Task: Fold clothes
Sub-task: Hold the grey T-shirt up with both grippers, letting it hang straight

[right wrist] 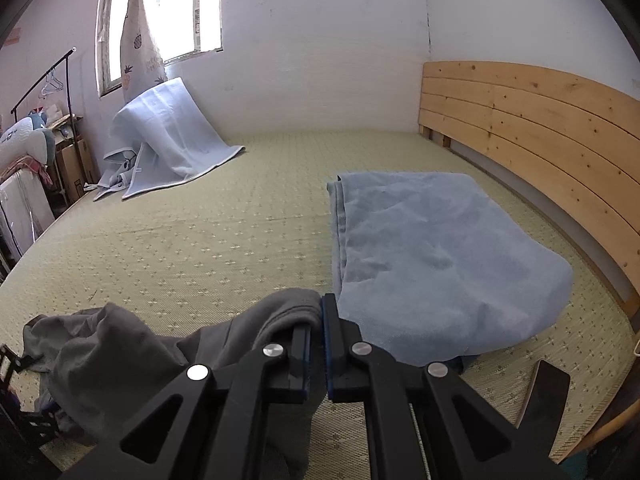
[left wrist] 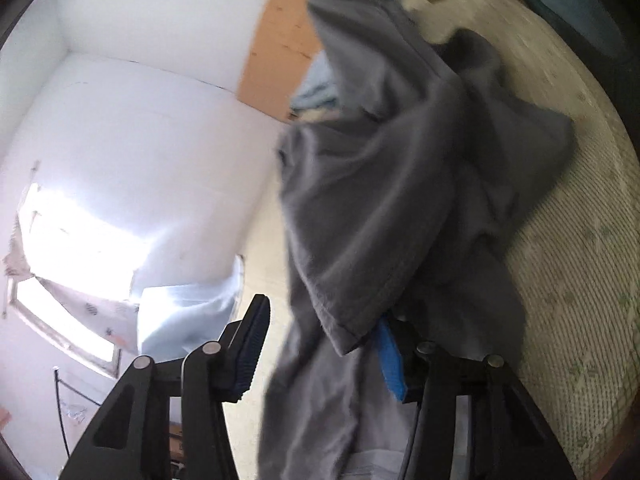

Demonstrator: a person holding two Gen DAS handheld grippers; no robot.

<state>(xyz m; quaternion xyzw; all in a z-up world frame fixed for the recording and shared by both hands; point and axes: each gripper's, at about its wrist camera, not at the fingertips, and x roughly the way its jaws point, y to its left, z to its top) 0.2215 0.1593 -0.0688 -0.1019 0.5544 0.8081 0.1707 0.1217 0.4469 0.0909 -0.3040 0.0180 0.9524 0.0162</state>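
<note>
A grey garment point(left wrist: 392, 208) hangs crumpled in the left wrist view, stretched up to the other gripper at the top. My left gripper point(left wrist: 324, 344) is open; the cloth drapes over its right finger point(left wrist: 390, 356) and the left finger point(left wrist: 252, 344) stands free. In the right wrist view my right gripper point(right wrist: 316, 336) is shut on an edge of the grey garment point(right wrist: 132, 352), which trails down to the left onto the bed mat point(right wrist: 192, 240).
A folded light blue towel point(right wrist: 432, 256) lies on the mat just right of my right gripper. A light blue blanket point(right wrist: 168, 140) is heaped at the far left under the window. A wooden headboard point(right wrist: 540, 128) runs along the right. A clothes rack point(right wrist: 44, 92) stands at far left.
</note>
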